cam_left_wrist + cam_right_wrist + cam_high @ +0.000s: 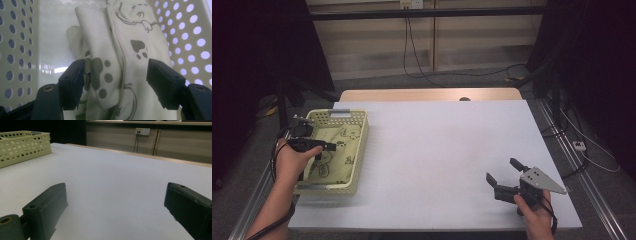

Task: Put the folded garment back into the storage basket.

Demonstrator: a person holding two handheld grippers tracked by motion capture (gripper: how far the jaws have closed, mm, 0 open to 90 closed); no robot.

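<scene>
1. White and bare, the table (432,160) runs out in front of me, with a dim wall and hanging cables behind it.
2. At the table's left edge sits my pale yellow perforated basket (359,150), holding a cream cloth (112,62) printed with paw marks and line drawings.
3. My left gripper (116,75) reaches down inside the basket; its jaws stand apart on either side of a bunched fold of the cloth.
4. One left jaw touches the fold's edge, the other stands clear of it, so nothing is pinched there.
5. My right gripper (504,175) rests low over the table near the front right corner, well apart from the basket.
6. Its jaws are spread wide with bare tabletop between them.
7. From the right gripper view the basket (22,146) shows far off at the upper left.
</scene>
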